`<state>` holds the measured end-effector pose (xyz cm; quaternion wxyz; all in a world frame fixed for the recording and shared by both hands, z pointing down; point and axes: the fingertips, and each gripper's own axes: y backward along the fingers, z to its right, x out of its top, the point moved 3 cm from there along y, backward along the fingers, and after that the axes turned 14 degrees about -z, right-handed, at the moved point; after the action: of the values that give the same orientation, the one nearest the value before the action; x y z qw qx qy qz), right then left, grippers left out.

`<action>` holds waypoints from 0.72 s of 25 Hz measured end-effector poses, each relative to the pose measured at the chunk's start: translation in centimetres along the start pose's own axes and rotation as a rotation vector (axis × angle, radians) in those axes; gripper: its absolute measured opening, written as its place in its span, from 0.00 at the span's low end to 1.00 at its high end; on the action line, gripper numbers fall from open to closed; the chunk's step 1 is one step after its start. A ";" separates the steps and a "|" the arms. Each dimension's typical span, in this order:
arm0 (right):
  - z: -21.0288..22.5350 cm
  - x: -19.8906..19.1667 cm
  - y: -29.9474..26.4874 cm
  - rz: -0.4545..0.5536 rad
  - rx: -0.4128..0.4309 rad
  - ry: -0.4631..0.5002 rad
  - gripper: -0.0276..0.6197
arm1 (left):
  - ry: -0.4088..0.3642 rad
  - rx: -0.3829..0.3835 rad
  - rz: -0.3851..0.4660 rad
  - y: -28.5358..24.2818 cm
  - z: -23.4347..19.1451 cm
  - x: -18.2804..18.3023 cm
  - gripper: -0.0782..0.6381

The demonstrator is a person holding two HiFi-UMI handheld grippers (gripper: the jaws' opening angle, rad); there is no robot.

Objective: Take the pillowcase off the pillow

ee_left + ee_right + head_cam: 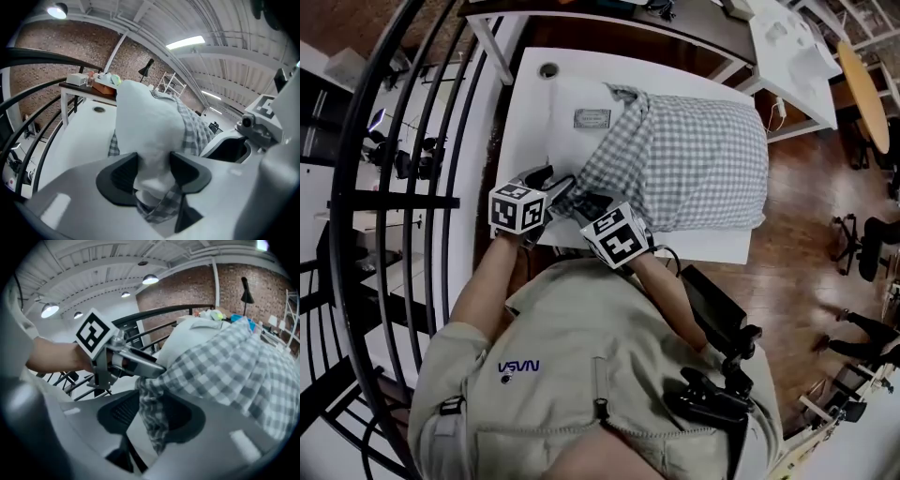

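A pillow in a grey-and-white checked pillowcase (694, 159) lies on the white table (534, 112). Both grippers meet at its near left corner. My left gripper (558, 183) is open, and the bare white pillow corner (145, 126) fills the gap between its wide-set pads, with checked cloth (161, 208) bunched below. My right gripper (586, 202) is open too. The loose checked edge of the pillowcase (152, 418) hangs between its pads, with a gap showing on the left side. The left gripper (131, 362) shows just beyond it in the right gripper view.
A small grey label (592, 118) and a round cable hole (548, 69) mark the table's left part. A black metal railing (394, 187) runs close along the left. Another desk (787, 47) stands behind, and wooden floor (806, 216) lies to the right.
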<state>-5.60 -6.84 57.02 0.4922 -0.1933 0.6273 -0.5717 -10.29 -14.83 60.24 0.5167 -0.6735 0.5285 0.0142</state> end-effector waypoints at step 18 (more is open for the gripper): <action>3.1 -4.4 5.3 -0.064 -0.258 0.111 0.05 | 0.151 -0.147 0.336 6.9 2.5 10.8 0.15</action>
<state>0.62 -3.49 54.38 0.4093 -0.2433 0.7153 -0.5115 -9.19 -19.98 48.27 0.4155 -0.6110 0.6680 0.0883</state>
